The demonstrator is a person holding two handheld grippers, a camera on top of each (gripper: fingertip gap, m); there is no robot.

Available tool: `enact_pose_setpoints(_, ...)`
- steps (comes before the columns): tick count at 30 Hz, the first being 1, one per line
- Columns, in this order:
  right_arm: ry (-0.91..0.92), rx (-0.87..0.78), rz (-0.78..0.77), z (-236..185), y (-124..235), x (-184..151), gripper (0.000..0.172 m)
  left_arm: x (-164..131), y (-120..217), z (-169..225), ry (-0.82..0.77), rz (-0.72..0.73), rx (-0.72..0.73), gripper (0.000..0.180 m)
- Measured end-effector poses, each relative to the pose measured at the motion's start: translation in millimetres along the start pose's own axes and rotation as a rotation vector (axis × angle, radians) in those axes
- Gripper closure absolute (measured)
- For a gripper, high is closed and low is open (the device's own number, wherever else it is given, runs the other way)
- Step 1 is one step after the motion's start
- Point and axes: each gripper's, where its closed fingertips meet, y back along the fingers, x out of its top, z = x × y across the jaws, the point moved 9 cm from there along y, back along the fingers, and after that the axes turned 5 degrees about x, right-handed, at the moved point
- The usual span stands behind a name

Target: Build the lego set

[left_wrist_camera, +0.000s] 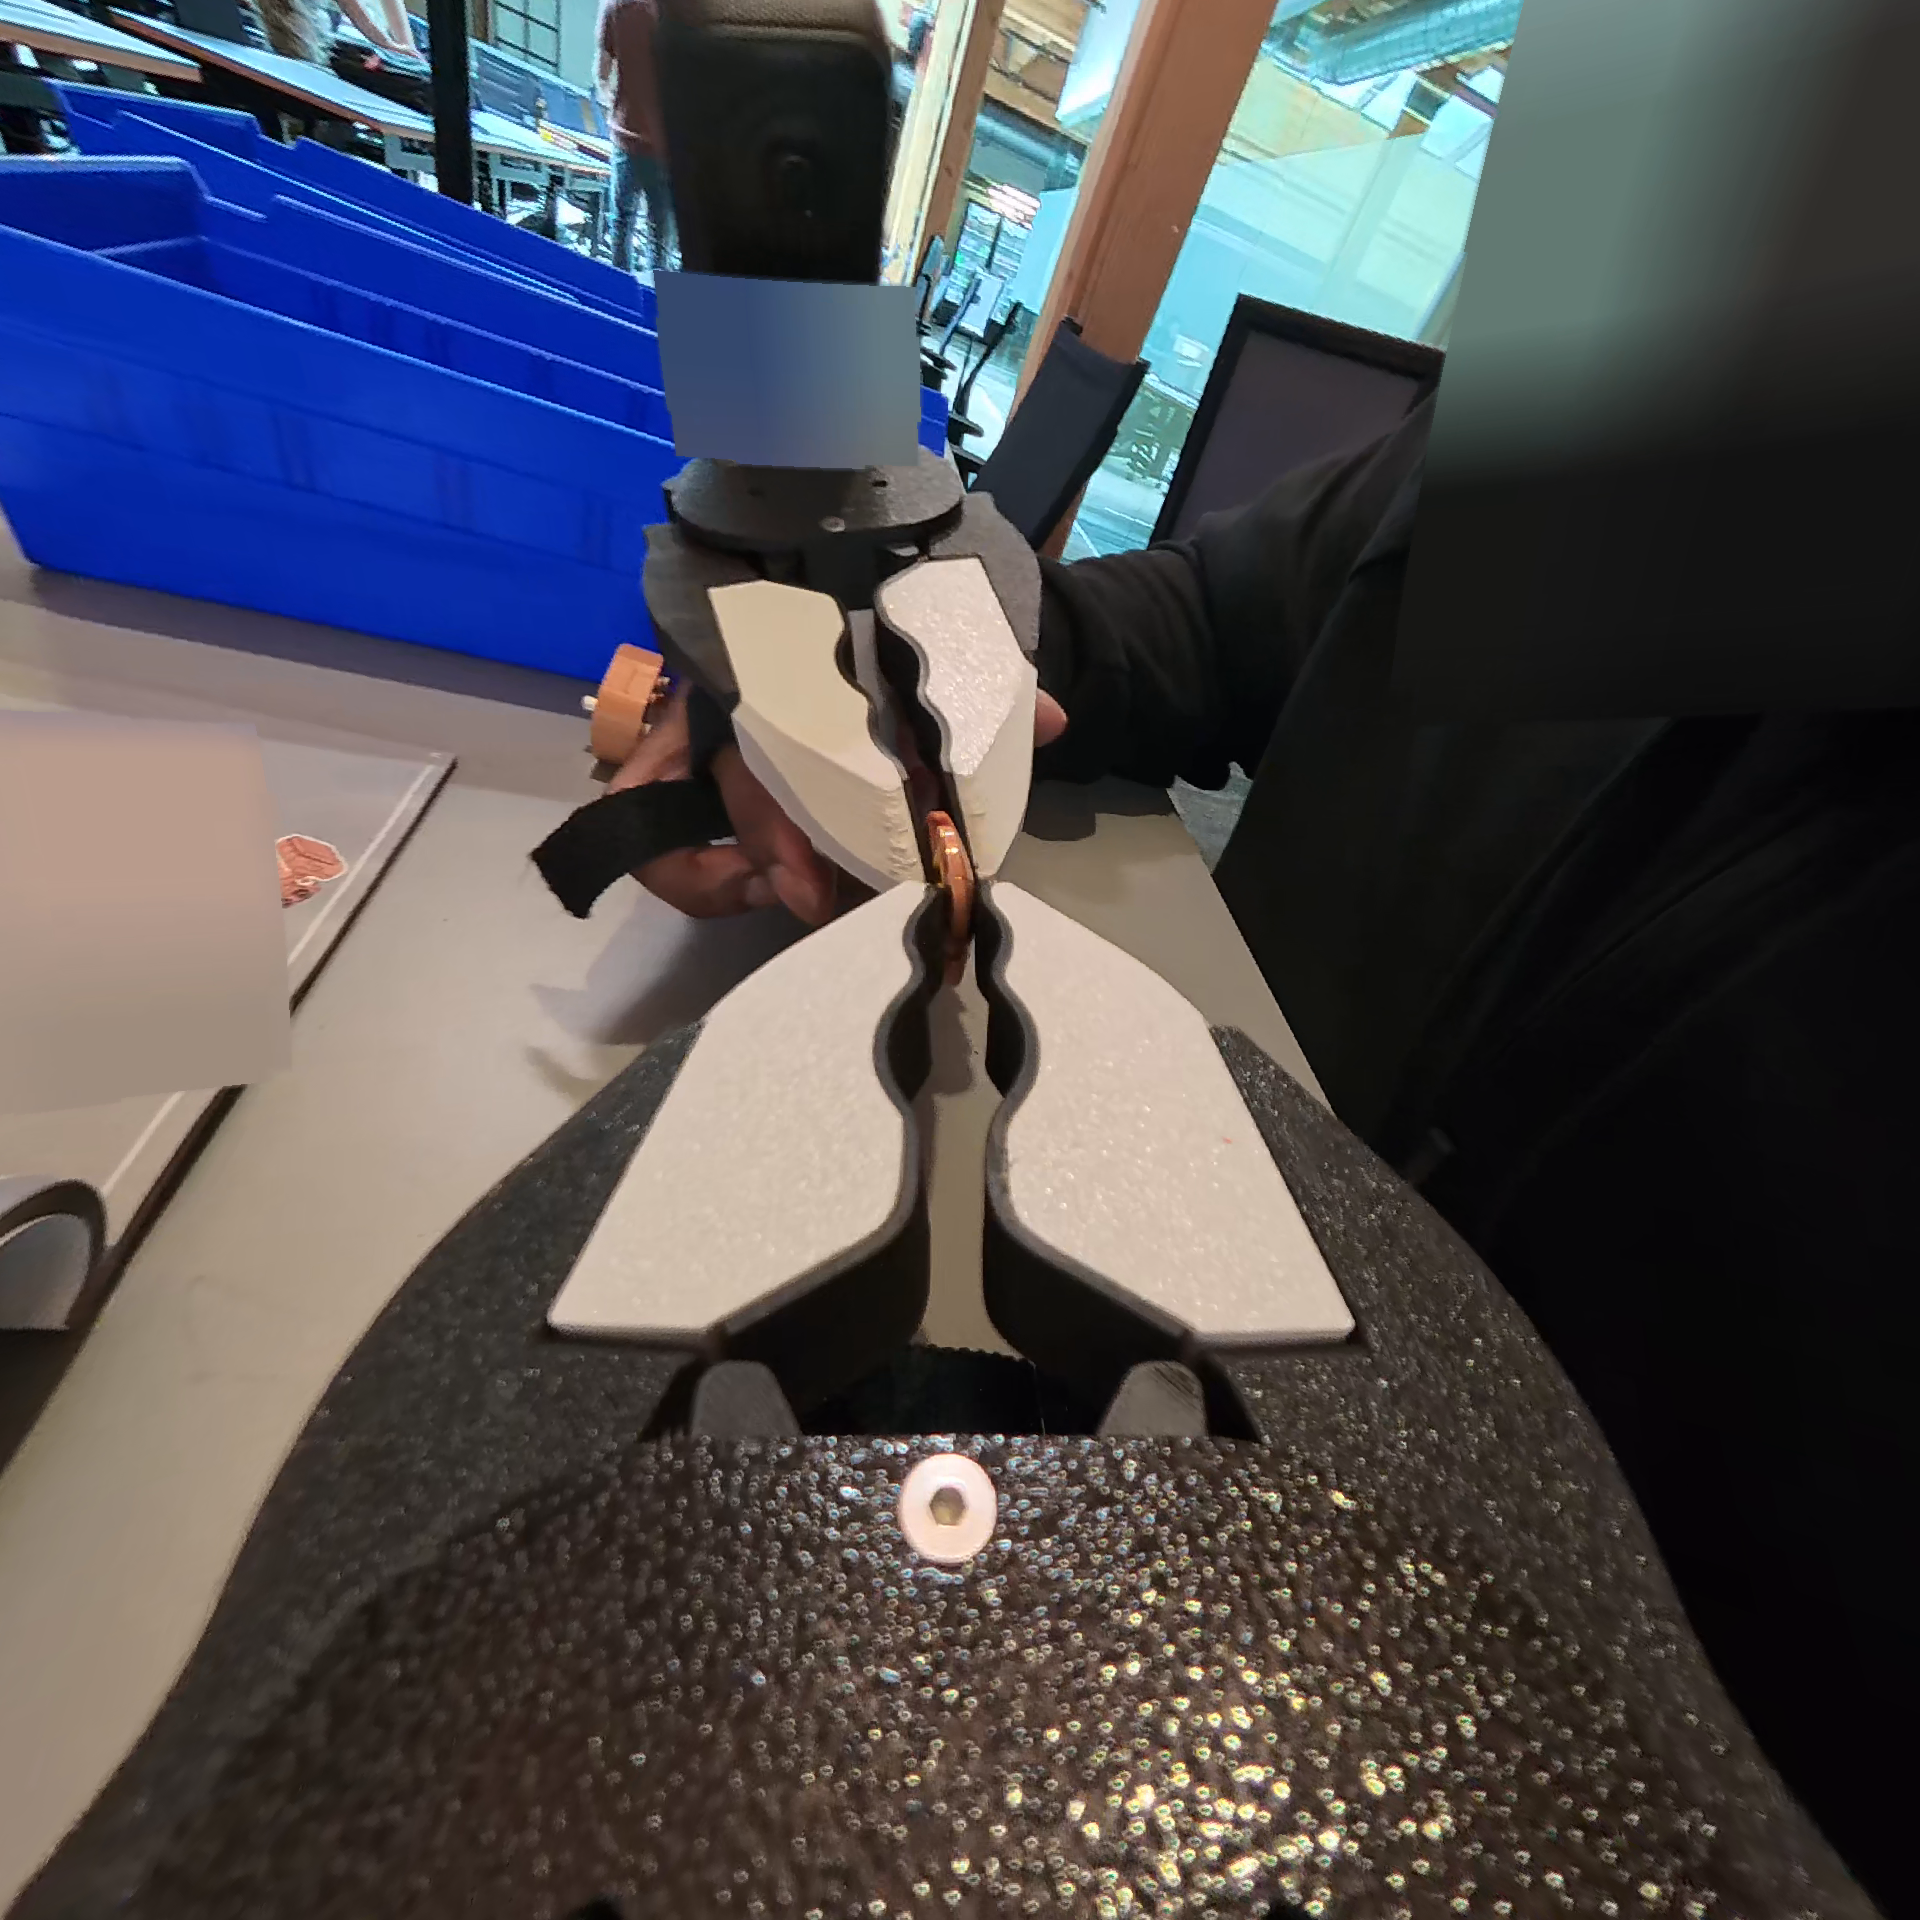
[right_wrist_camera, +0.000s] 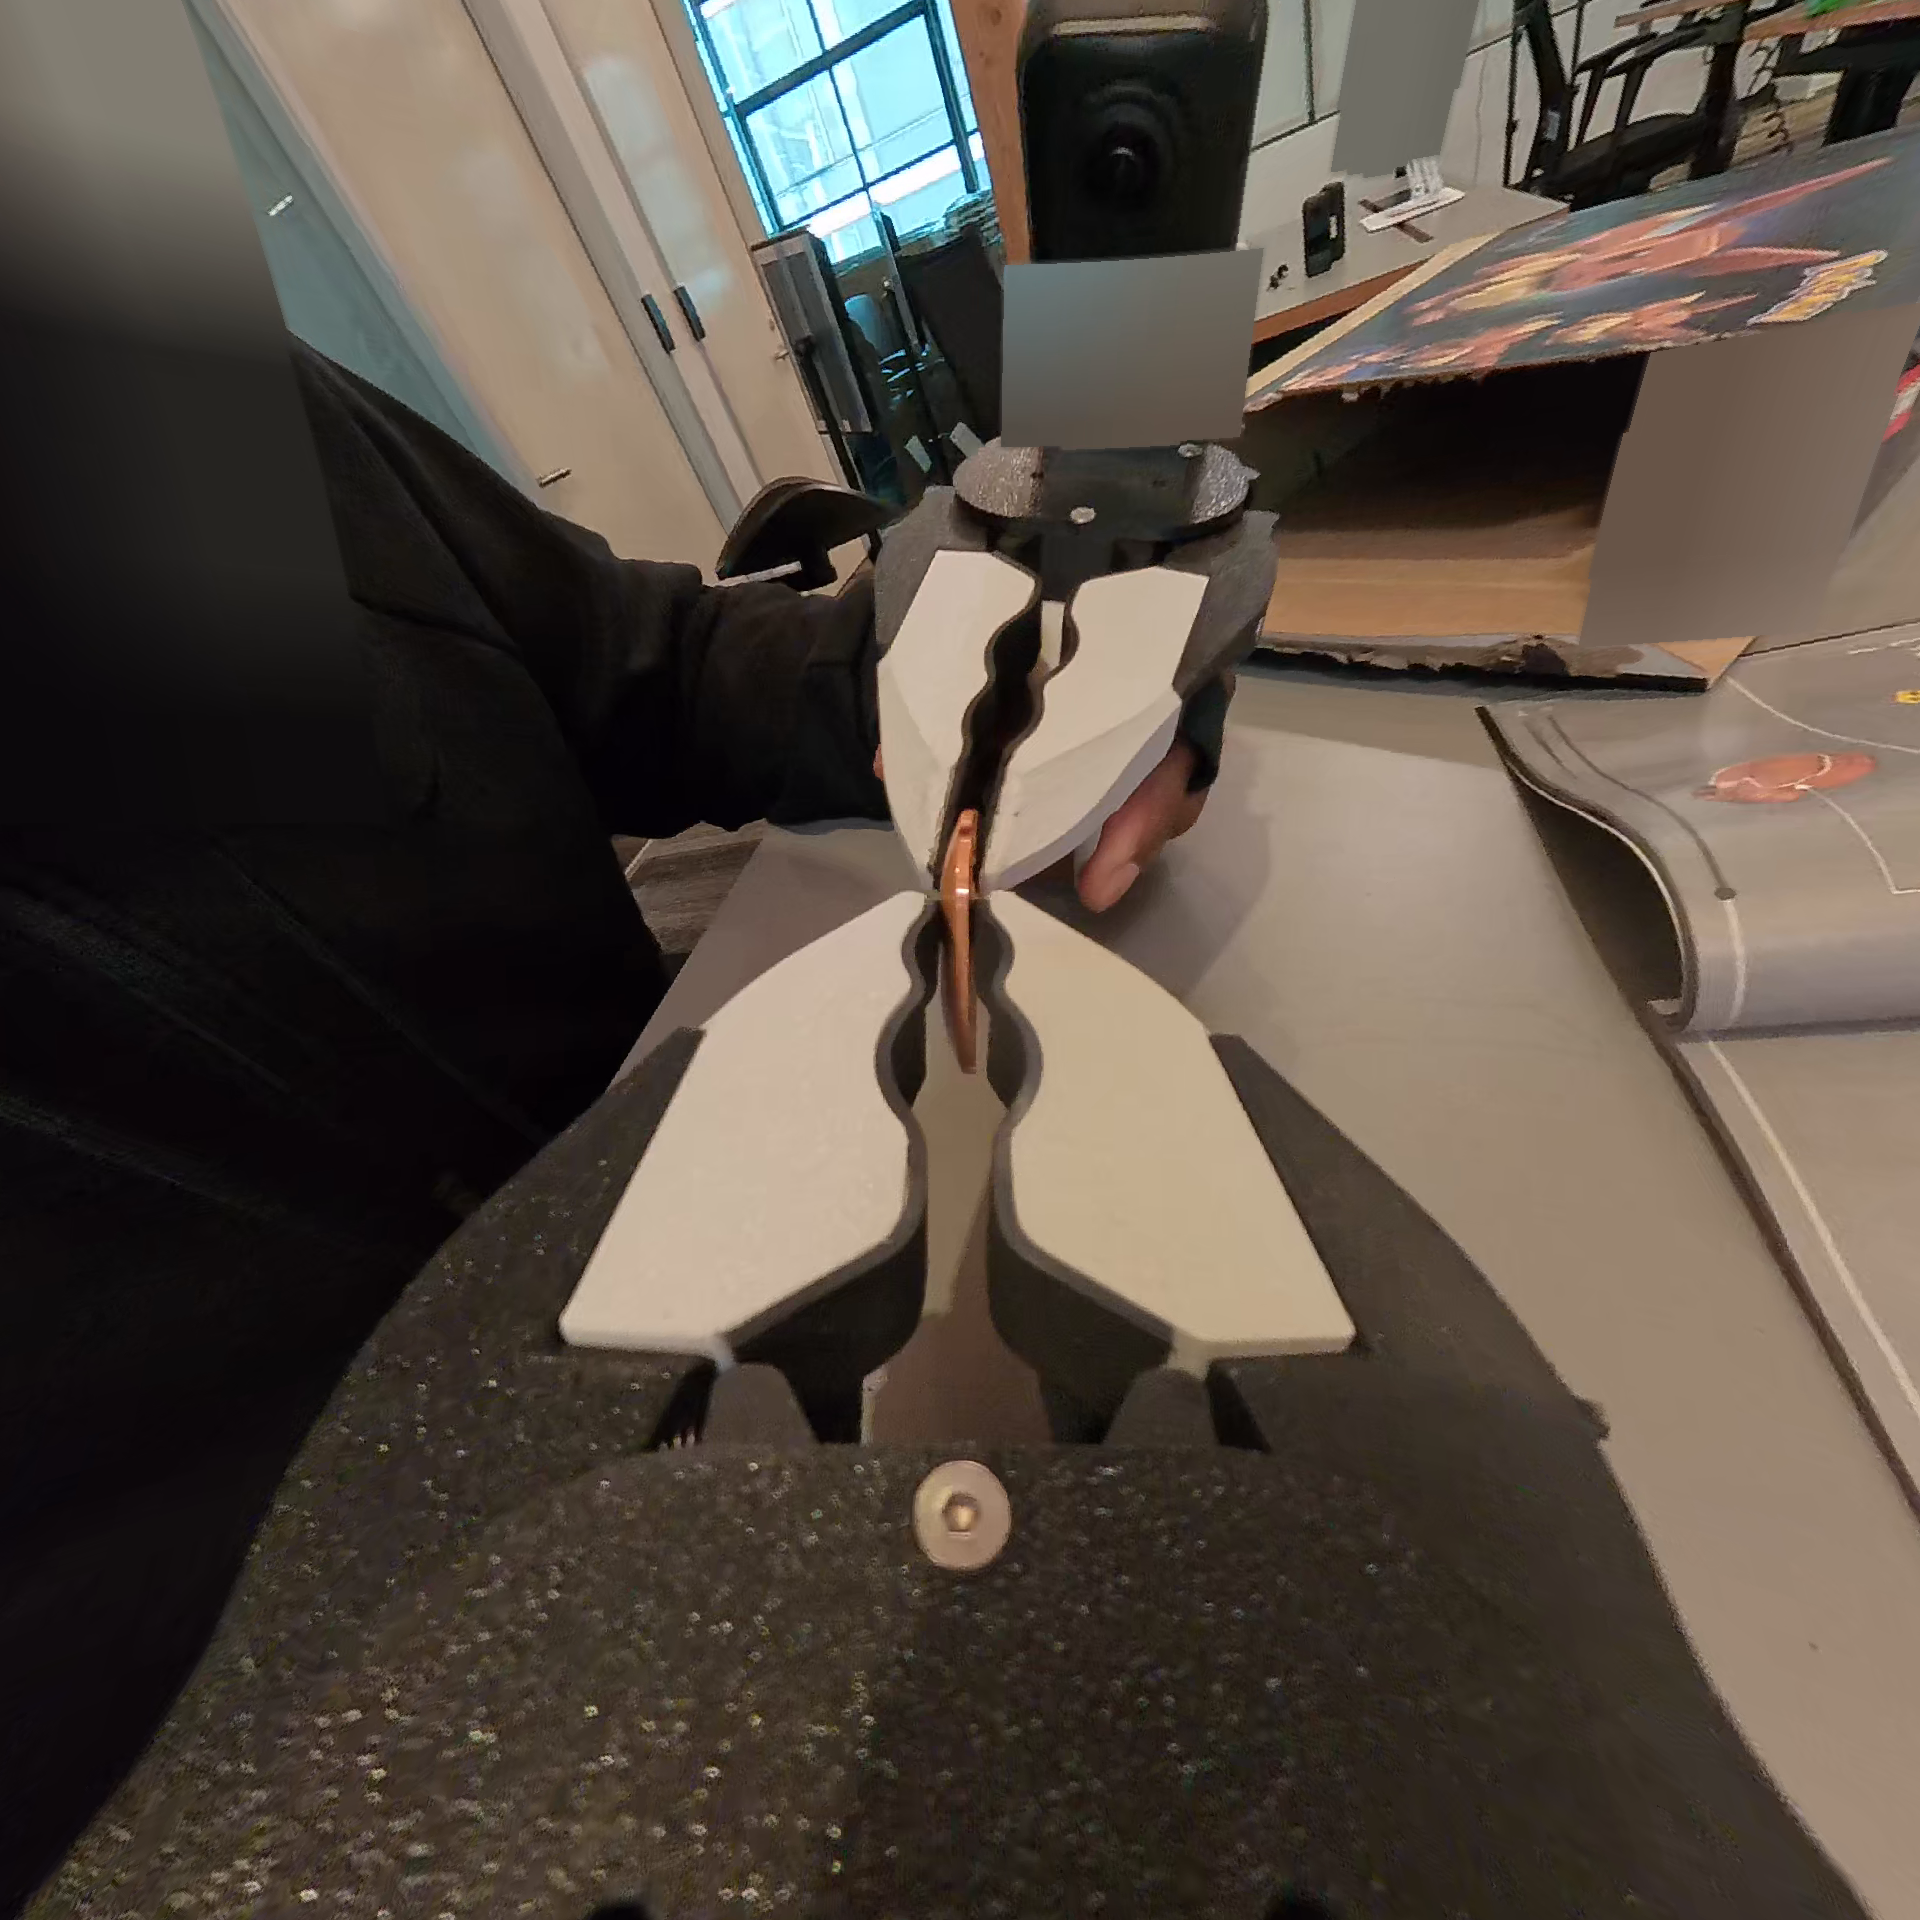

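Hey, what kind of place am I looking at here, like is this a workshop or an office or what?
Probably an open office or lab workspace: a grey table with stacked blue storage bins, desks and office chairs in the background, and an opened cardboard box.

Hand-held gripper: blk speckled body, white wavy-edged fingers, center screw; blk sleeves.

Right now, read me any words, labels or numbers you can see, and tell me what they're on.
Printed box lid: yellow lettering, too skewed to read.
Sticker on the board: too small to read.
Copper disc: no marking visible.
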Motion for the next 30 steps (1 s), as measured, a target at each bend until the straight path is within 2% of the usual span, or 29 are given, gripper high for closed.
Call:
enact_pose_setpoints(10,-0.003,-0.004,0.011,1.4,1.0,-0.2,0.166,0.1,-0.8,0.2,0.007,0.003,-0.004,0.176)
enact_pose_setpoints(11,-0.001,-0.024,0.025,2.5,2.3,0.5,0.165,0.6,-0.3,-1.4,0.014,0.015,0.014,0.176)
enact_pose_setpoints(13,-0.006,-0.033,0.039,3.1,5.1,1.3,0.15,2.1,2.8,-5.5,0.048,0.042,0.038,0.176)
enact_pose_setpoints(17,-0.006,-0.068,0.032,3.7,4.6,-0.3,0.147,4.7,10.3,-11.6,0.126,0.117,0.044,0.176)
enact_pose_setpoints(20,-0.026,-0.072,0.048,4.8,3.5,-0.3,0.149,4.3,10.7,-13.1,0.163,0.136,0.032,0.176)
enact_pose_setpoints(26,-0.069,-0.086,0.081,8.6,5.1,-0.4,0.165,3.3,9.4,-14.0,0.191,0.142,0.017,0.176)
enact_pose_setpoints(30,-0.079,-0.067,0.069,8.4,4.3,-1.0,0.166,2.7,8.7,-13.7,0.201,0.137,0.003,0.176)
